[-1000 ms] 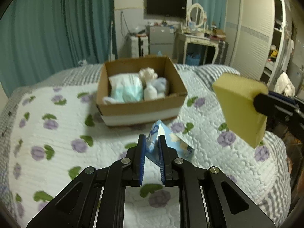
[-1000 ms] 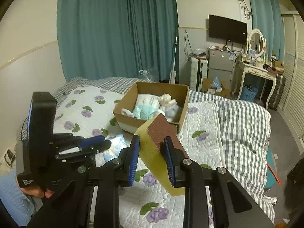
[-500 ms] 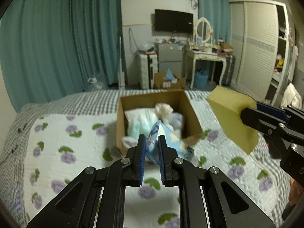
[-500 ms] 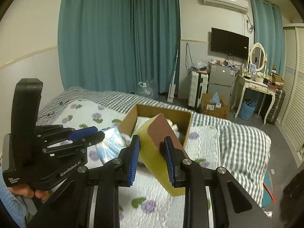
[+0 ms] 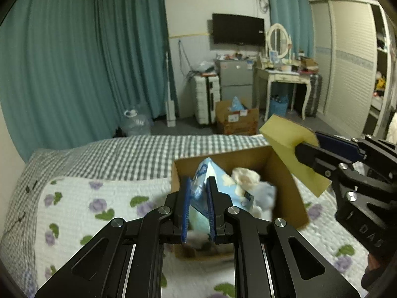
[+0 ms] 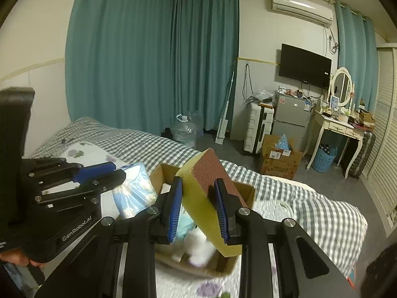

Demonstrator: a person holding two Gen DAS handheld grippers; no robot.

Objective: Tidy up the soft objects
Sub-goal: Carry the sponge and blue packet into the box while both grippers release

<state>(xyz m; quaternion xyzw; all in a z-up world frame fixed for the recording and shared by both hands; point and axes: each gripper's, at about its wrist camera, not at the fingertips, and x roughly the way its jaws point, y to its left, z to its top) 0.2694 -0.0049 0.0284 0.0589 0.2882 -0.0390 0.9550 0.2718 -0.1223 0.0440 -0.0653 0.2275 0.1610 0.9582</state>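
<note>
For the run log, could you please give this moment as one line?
left gripper: shut on tissue pack | right gripper: shut on sponge | both over box

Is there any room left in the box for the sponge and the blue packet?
Not much. The box already holds a pale packet, a cream toy and other soft things. The barest spot seems to be by its far wall, behind the toy. Outside, the flowered quilt left of the box is free.

The left gripper (image 6: 119, 173) body reads "GenRobot.AI"; the right gripper (image 5: 307, 146) perhaps "DAS".
</note>
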